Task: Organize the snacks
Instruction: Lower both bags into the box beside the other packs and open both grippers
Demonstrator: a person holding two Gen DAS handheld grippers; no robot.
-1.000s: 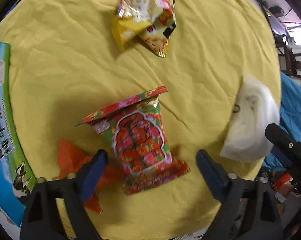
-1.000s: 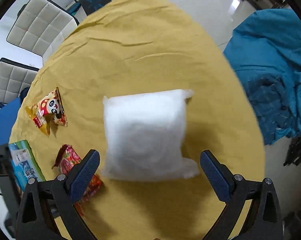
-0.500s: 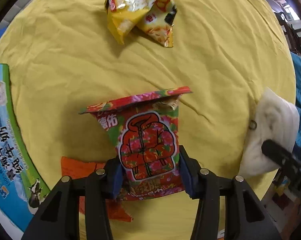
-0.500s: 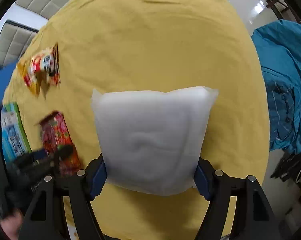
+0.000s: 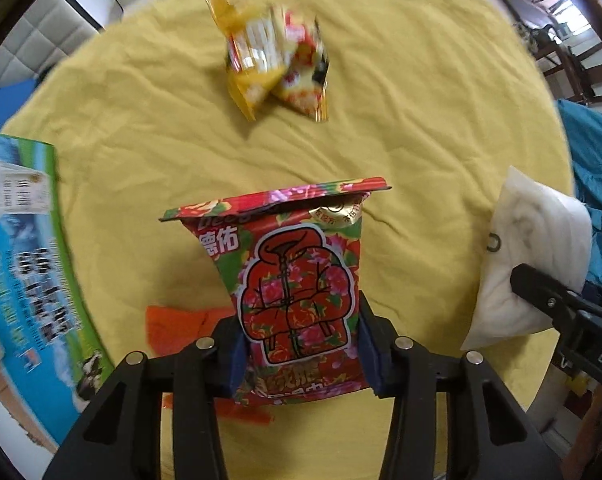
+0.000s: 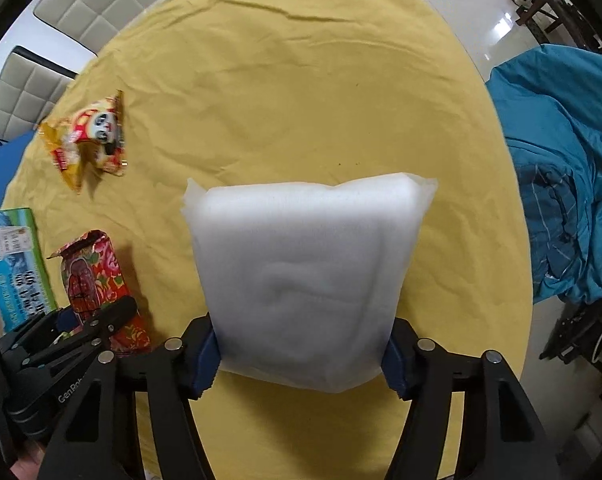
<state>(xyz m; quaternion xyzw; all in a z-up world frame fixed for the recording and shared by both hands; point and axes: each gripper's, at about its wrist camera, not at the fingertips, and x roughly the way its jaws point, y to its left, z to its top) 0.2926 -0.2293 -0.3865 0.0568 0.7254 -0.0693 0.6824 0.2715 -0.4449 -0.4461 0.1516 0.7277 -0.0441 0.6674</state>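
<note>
My left hand-held gripper (image 5: 301, 344) clamps the lower part of a red floral snack packet (image 5: 297, 280) printed "德佑" above a padded-jacket drawing (lower text half hidden). My right hand-held gripper (image 6: 305, 354), jaws just closing, pinches an unlabelled white pouch (image 6: 305, 272). Both are over the yellow-clothed table (image 6: 301, 100). A panda-printed packet (image 6: 91, 136) lies apart.

Yellow snack packets (image 5: 275, 62): motion-blurred, print unreadable.
Blue-green box (image 5: 23, 272): cut off by left edge, lettering smeared.
Orange wrapper (image 5: 181, 322): mostly hidden behind red floral packet (image 5: 297, 280) and gripper frame.
White pouch (image 6: 307, 276): lower edge hidden between the pads.
</note>
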